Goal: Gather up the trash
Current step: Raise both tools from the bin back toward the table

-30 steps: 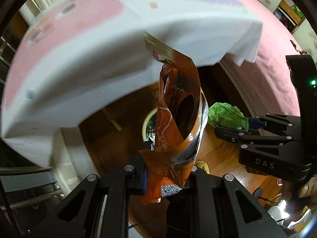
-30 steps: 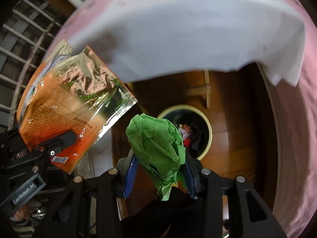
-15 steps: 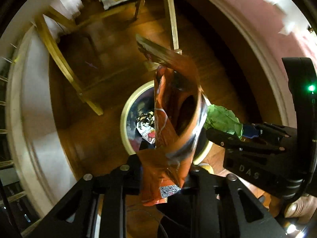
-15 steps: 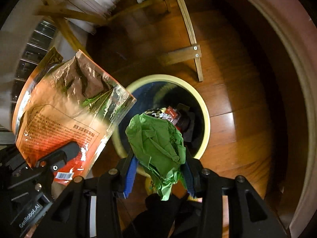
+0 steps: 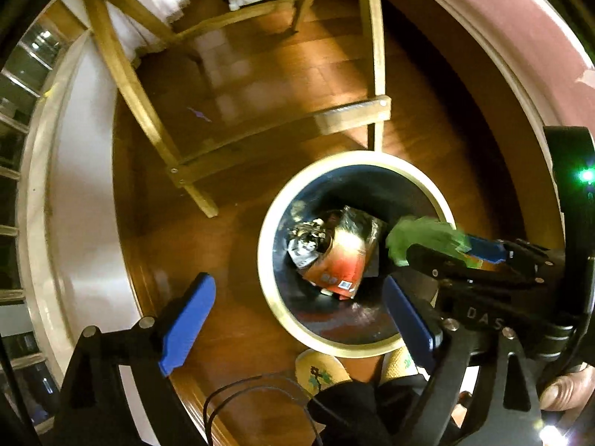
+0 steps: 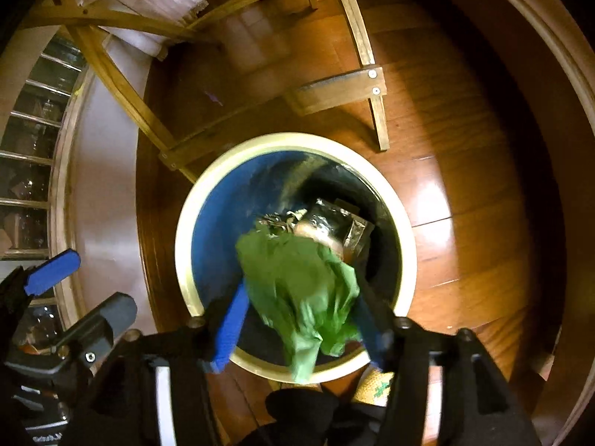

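Note:
A round bin with a cream rim and blue inside stands on the wood floor; it also shows in the right wrist view. The orange foil snack bag lies inside it on other trash. My left gripper is open and empty above the bin's near edge. My right gripper hangs over the bin with a crumpled green wrapper between its blue pads, blurred; its jaws look parted. The green wrapper also shows in the left wrist view.
A wooden chair frame stands on the floor just beyond the bin. A pale skirting and wall curve along the left. A slippered foot is by the bin's near rim. A pink bed edge is at right.
My left gripper has opened and the orange bag has dropped into the bin. Both grippers moved closer over the bin. The right jaws have widened around the green wrapper.

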`<action>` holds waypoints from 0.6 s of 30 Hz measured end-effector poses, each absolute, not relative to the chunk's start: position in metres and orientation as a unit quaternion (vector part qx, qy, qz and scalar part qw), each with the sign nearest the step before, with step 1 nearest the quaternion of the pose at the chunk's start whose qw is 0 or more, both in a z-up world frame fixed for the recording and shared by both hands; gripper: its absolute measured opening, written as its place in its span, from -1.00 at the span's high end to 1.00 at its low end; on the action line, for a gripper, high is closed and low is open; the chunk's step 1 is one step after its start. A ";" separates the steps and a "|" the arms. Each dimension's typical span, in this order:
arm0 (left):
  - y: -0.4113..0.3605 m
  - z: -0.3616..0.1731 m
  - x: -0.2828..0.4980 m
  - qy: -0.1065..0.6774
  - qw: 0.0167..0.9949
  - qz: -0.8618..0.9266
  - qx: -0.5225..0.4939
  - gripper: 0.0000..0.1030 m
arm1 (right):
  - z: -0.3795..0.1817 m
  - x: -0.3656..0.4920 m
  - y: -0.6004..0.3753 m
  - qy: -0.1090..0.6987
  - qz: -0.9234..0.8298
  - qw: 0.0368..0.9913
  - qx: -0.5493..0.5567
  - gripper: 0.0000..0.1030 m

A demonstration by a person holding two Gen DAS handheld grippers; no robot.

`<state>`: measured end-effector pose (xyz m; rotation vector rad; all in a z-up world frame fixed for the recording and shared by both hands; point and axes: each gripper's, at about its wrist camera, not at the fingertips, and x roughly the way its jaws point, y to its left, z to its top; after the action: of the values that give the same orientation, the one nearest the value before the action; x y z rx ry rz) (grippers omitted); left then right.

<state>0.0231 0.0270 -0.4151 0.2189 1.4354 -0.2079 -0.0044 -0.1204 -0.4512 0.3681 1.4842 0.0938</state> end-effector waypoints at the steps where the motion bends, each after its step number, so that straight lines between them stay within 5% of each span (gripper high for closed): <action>1: 0.029 -0.413 0.024 0.654 0.744 -0.092 0.099 -0.77 | -0.448 -0.002 -0.121 0.670 0.042 0.723 0.165 -0.39; 18: 0.060 -0.296 0.020 0.636 0.768 -0.057 0.055 -0.81 | -0.355 -0.011 -0.115 0.667 0.052 0.730 0.138 -0.44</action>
<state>0.0196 0.0605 -0.2955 0.1202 1.3804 -0.1236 -0.0107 -0.1150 -0.3553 0.3033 1.4695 0.1153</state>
